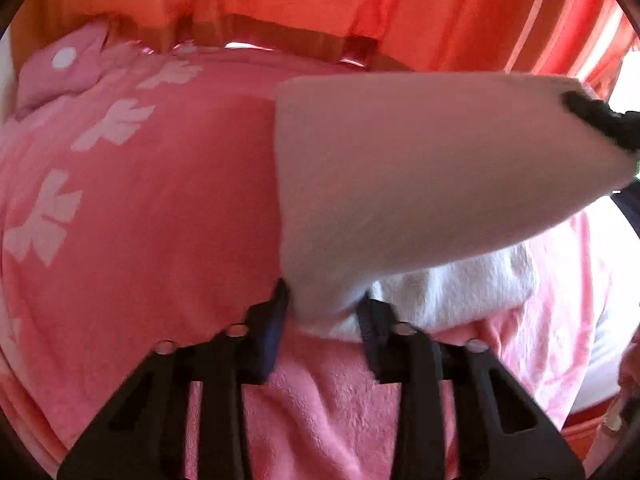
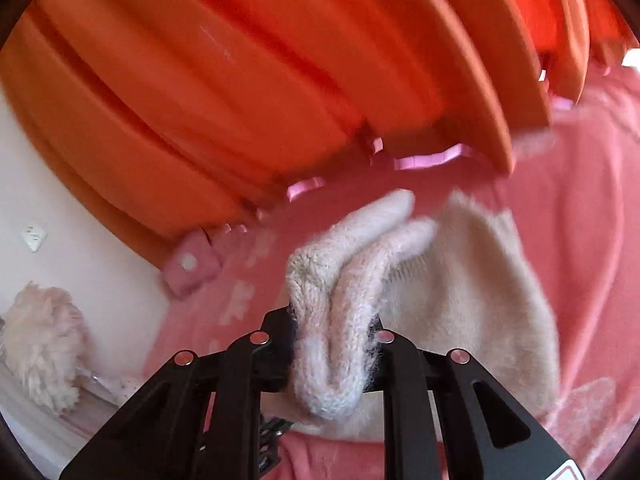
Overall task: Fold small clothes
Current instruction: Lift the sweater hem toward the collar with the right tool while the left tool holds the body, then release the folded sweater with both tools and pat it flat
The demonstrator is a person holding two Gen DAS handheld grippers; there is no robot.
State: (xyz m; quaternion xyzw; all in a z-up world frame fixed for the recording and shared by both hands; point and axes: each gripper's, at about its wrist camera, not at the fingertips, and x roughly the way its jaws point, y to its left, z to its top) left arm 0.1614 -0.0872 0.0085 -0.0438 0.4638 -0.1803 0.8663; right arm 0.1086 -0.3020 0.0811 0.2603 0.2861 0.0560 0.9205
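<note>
A small white knitted garment (image 1: 400, 184) is held up above a pink blanket (image 1: 160, 208) with white prints. My left gripper (image 1: 324, 304) is shut on one corner of the garment. My right gripper (image 2: 334, 320) is shut on a bunched thick fold of the same white garment (image 2: 340, 288); it also shows in the left wrist view (image 1: 596, 114) at the garment's far right corner. The garment is stretched between the two grippers, and its lower part (image 2: 480, 280) hangs down onto the blanket.
Orange curtains (image 2: 240, 100) hang behind the bed. A pink spotted cushion (image 1: 68, 64) lies at the blanket's far left. A white fluffy item (image 2: 44, 340) sits at the left by a white wall (image 2: 80, 216).
</note>
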